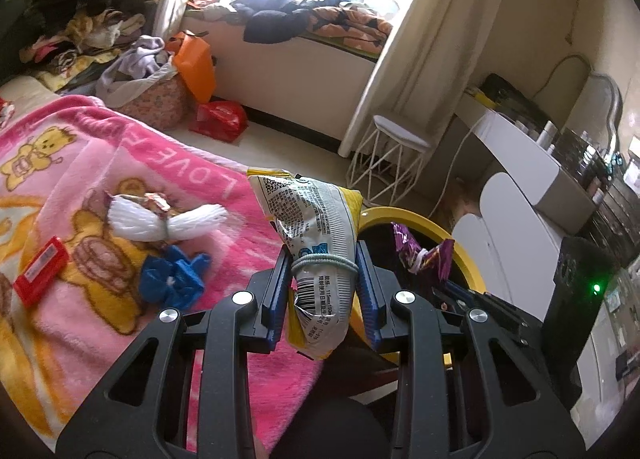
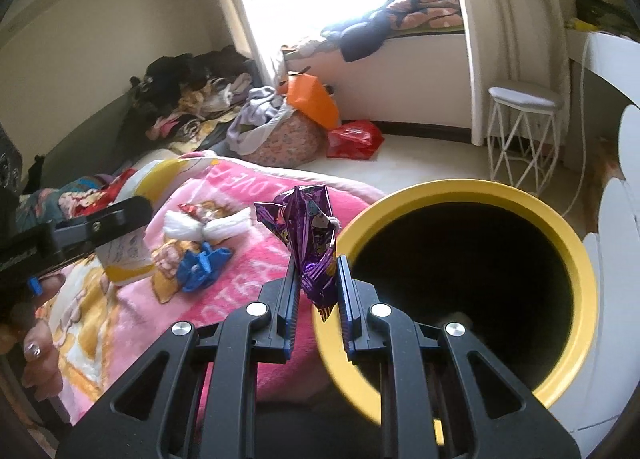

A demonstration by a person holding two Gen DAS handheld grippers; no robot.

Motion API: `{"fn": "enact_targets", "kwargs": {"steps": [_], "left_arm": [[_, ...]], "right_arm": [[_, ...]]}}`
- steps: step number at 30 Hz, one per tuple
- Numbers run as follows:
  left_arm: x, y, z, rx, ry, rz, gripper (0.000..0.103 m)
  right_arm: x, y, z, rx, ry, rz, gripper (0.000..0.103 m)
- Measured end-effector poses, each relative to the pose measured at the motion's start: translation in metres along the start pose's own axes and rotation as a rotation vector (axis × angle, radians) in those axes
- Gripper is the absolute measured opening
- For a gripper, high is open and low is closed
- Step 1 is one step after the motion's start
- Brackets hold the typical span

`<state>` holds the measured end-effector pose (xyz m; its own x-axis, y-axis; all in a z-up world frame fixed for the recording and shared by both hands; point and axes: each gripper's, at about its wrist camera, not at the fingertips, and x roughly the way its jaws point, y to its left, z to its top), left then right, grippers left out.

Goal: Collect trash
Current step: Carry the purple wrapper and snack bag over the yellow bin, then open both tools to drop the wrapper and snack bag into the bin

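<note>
Trash is in both grippers. The left gripper [image 1: 323, 279] is squeezed tight on a crinkled silver and yellow snack bag [image 1: 316, 235] with a grey hair band wrapped around its middle. The bag stands up between the blue finger pads [image 1: 280, 291], right at the edge of the bed and just beside the round yellow bin with a black inside [image 2: 464, 283].

The right gripper [image 2: 319, 279] pinches a crumpled shiny purple wrapper [image 2: 308, 235]. The wrapper sticks up between the pads, close to the near left rim of the bin — not inside it. In the left camera's view the purple wrapper [image 1: 424, 255] shows over the yellow rim [image 1: 404, 219].

More bits lie on the fluffy pink blanket with yellow bears [image 1: 120, 163]: a white bunch of stringy stuff tied in the middle [image 1: 166, 219], a scrunched blue plastic piece [image 1: 174, 279] just below it, and a small flat red box [image 1: 40, 277] off to the left. A little shiny red and gold wrapper [image 1: 158, 203] sits on top of the white bunch.

Behind the bed stands a white wire stool [image 1: 390, 159] by the curtain, and a red plastic bag [image 1: 220, 119] lies on the floor.
</note>
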<state>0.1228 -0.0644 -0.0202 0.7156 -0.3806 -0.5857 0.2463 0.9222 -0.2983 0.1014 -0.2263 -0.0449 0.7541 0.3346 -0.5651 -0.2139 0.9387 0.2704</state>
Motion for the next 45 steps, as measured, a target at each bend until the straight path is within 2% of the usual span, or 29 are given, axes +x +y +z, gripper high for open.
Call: {"fn": "enact_targets", "kwargs": {"steps": [18,45], "left_arm": [[0.031,-0.052,-0.007,0.101,0.057,-0.082,0.025],[0.091,-0.098,-0.029,0.209,0.178,-0.151,0.025]], "right_arm": [[-0.008,-0.063,-0.006,0.107,-0.020,-0.144,0.017],[-0.011,-0.117,-0.013,0.221,0.004,-0.251,0.017]]}}
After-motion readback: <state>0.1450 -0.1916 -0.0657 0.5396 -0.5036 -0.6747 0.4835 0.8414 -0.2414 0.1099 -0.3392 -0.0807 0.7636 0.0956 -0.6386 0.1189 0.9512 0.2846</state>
